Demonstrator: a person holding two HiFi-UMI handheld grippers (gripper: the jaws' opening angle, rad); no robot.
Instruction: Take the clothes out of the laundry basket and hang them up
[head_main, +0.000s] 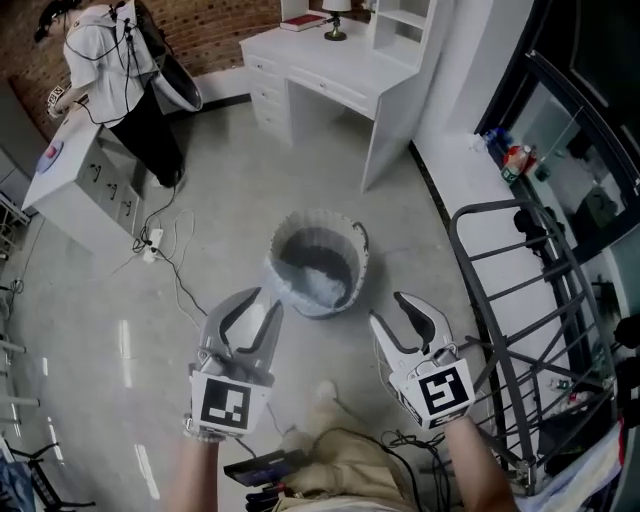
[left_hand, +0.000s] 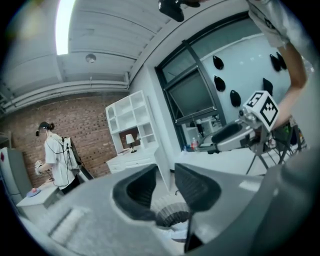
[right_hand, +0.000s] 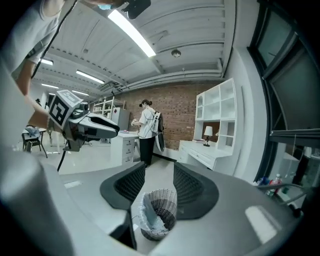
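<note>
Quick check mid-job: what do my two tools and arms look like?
The left tool and right tool match: light grey curved bodies, dark ribbed pads inside the jaws, each carrying a white cube with black square markers. No sleeves show on the forearms.

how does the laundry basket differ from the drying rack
The laundry basket is round, pale and ribbed, with light clothes inside; the drying rack is an open frame of dark bars. The basket stands mid-floor; the rack stands by the window. Both rest on the floor.
</note>
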